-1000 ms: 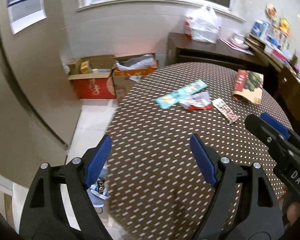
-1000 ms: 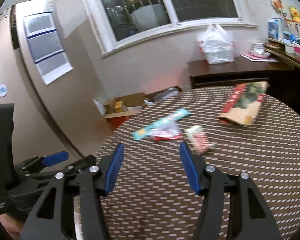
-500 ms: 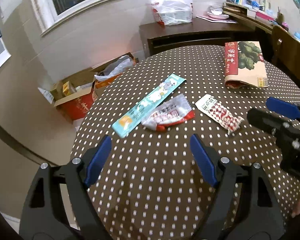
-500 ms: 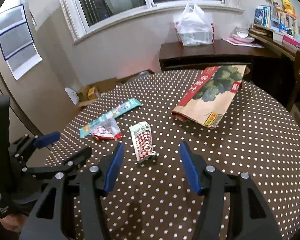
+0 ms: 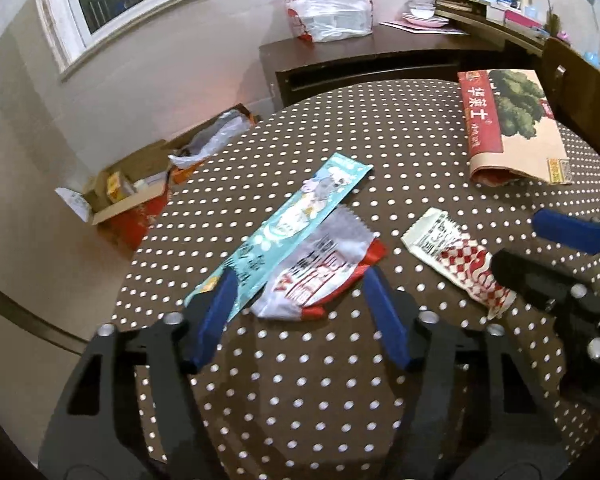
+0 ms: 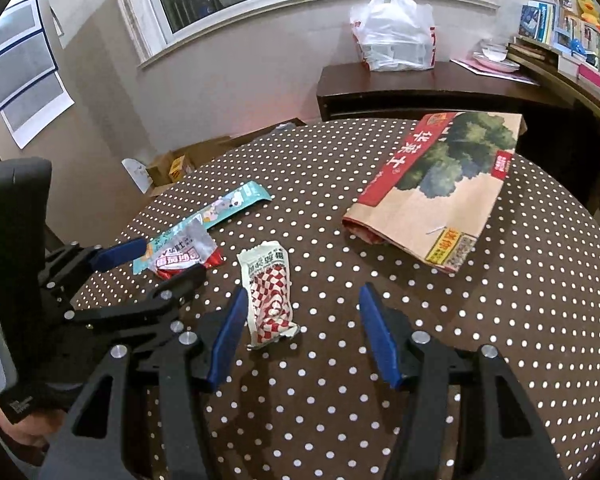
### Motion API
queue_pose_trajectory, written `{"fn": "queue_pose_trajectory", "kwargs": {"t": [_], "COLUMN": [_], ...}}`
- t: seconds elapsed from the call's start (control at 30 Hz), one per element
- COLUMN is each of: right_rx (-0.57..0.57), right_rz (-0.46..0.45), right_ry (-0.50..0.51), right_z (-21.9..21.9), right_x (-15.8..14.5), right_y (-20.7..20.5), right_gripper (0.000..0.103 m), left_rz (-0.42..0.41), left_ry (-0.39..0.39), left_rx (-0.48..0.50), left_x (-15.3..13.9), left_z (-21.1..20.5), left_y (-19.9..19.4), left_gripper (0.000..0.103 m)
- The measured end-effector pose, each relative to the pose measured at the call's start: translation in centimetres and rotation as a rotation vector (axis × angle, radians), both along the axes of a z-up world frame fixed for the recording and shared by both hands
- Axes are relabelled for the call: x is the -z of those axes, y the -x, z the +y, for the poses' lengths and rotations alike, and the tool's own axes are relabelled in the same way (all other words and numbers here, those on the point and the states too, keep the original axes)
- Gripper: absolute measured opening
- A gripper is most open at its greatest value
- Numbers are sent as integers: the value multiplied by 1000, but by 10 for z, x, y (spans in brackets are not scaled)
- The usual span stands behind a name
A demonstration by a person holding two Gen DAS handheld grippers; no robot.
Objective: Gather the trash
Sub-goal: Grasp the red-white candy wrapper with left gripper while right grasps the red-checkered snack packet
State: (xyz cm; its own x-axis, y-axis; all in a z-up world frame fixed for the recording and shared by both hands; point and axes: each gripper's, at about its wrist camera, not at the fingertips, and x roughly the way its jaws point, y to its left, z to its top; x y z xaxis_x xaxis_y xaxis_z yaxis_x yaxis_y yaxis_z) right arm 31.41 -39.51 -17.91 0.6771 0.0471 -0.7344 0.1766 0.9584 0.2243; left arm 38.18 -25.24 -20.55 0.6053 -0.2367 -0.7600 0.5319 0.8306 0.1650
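Note:
Three wrappers lie on the round brown polka-dot table. A long teal wrapper lies partly under a red-and-silver wrapper. A white, red-checked wrapper lies to their right; it also shows in the right wrist view. My left gripper is open, its fingertips on either side of the near end of the red-and-silver wrapper. My right gripper is open, just behind the checked wrapper, which lies by its left finger. A brown paper bag with a red band and tree print lies further back.
A dark sideboard with a white plastic bag stands behind the table under the window. Open cardboard boxes sit on the floor at the left. A chair back stands at the table's right edge.
Both grippers have moved forward over the table toward the wrappers, which now sit close to the fingertips. Both stay open.

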Motion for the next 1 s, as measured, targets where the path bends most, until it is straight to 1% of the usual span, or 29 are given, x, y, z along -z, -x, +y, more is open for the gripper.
{"fn": "queue_pose_trajectory", "kwargs": {"t": [0.03,0.1,0.13,0.27,0.3,0.33,0.47,0.53,0.57,0.6,0.63,0.73,0.83,1.0], "right_rx": [-1,-5,-7,-20,-26,-30,-56,-67,-71,-73,-78,-90,-90,-114], "right_rz": [2,7,9,21,27,32,53,68,73,78,79,79,71,-1], "right_ry": [-2,-6,-7,-4,-3,2,70,118,137,160,174,205,179,118], "right_z": [0,1,2,8,9,11,23,31,33,36,38,44,46,64], "right_x": [1,2,3,5,6,7,6,7,7,7,8,7,6,-12], "right_y": [-1,-3,-3,-6,-8,-9,-13,-15,-15,-16,-17,-16,-9,17], "right_gripper": [57,57,57,57,57,57,57,52,45,35,30,22,18,18], "left_rz": [4,11,26,46,58,66,96,99,96,94,94,97,83,52], "left_ry": [6,20,36,69,89,109,172,196,204,212,219,250,266,301], "left_rx": [11,32,43,37,31,26,-14,-33,-41,-51,-58,-76,-95,-135], "left_x": [0,1,2,2,1,0,-4,-6,-8,-9,-11,-18,-28,-45], "left_z": [-1,-4,-4,0,3,7,23,32,36,39,43,57,72,106], "left_y": [-1,0,0,1,1,2,6,10,13,15,16,24,35,57], "left_gripper": [53,44,33,31,30,26,25,25,25,25,25,25,25,25]}}
